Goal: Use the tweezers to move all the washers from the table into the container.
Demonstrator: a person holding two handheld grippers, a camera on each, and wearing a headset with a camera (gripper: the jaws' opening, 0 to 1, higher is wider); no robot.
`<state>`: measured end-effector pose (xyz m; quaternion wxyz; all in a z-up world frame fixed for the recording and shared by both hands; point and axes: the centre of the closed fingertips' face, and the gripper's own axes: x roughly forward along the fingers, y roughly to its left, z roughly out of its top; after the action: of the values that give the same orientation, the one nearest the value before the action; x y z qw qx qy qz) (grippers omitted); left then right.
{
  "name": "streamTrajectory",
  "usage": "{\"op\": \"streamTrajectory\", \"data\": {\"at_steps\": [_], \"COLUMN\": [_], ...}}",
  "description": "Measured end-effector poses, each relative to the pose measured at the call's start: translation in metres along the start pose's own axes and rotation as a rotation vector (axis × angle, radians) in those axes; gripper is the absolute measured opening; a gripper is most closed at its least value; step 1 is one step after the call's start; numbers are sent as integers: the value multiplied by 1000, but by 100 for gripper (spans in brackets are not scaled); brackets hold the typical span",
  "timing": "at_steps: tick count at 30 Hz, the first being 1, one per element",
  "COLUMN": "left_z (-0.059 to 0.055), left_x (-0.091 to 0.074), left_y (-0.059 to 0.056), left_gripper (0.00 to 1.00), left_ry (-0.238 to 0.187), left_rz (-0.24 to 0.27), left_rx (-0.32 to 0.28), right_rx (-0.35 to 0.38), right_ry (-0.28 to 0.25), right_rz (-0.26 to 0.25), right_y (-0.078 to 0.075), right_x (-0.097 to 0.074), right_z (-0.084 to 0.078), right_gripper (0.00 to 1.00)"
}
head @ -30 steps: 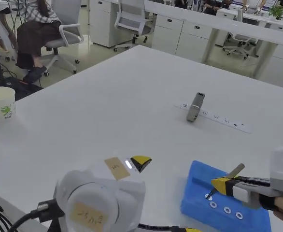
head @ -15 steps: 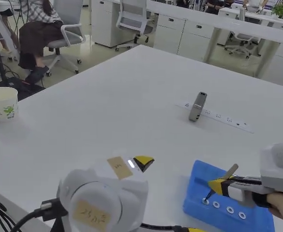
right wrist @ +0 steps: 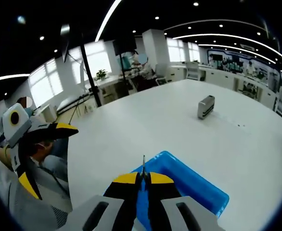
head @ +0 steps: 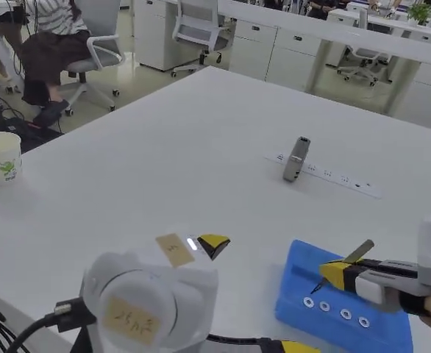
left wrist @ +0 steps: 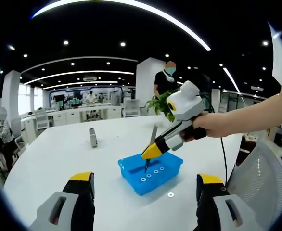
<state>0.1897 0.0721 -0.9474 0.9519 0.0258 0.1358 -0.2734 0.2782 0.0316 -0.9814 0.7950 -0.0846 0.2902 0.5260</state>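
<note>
**Obscured and Unresolved Items**

Head view: the near right corner of the container (head: pixel 295 287) is covered by the right gripper (head: pixel 332 274), which is itself cropped by the right edge. Whether the tip of the tweezers (head: pixel 360 253) carries a washer is too small to tell. The handwritten label (head: pixel 133 323) on the left gripper (head: pixel 252 294) is illegible. Right gripper view: the jaws cover part of the container floor.

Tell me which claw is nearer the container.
Right. The right claw hangs over the container, its tweezers dipping inside; the left claw sits open beside it, short of its rim.
</note>
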Motion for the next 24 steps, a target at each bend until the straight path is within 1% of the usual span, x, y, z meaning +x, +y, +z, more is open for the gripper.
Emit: {"op": "streamTrajectory", "data": {"at_steps": [4,5,6,8,9,11,13,14,19,24], "left_z": [-1,-1,-1,0,0,-1,-1,-1,-1,-2], "left_x": [1,1,1,1,1,1,2,2,2,3], "left_y": [-1,-1,-1,0,0,-1,-1,-2,-3,-4], "left_gripper": [89,89,89,89,89,89,89,89,89,89], "left_ry": [4,4,4,1,2,4,4,4,6,10], "left_rz": [-4,-5,-6,-5,-6,-8,-10,-12,-17,-23], "left_rx": [6,5,4,2,1,1,3,3,6,10], "right_rx": [-2,0,1,5,7,11,5,0,25,35], "right_ry": [-29,-32,-44,-53,-54,-53,-43,-30,0,26], "right_rz": [15,17,22,31,33,47,53,53,50,48], "right_y": [14,15,20,26,27,32,38,39,38,39], "right_x": [-11,-12,-15,-18,-19,-21,-22,-22,-22,-20], "right_z": [6,7,8,8,8,5,-1,-6,-26,-38], "right_gripper": [3,3,3,3,3,3,3,3,3,3]}}
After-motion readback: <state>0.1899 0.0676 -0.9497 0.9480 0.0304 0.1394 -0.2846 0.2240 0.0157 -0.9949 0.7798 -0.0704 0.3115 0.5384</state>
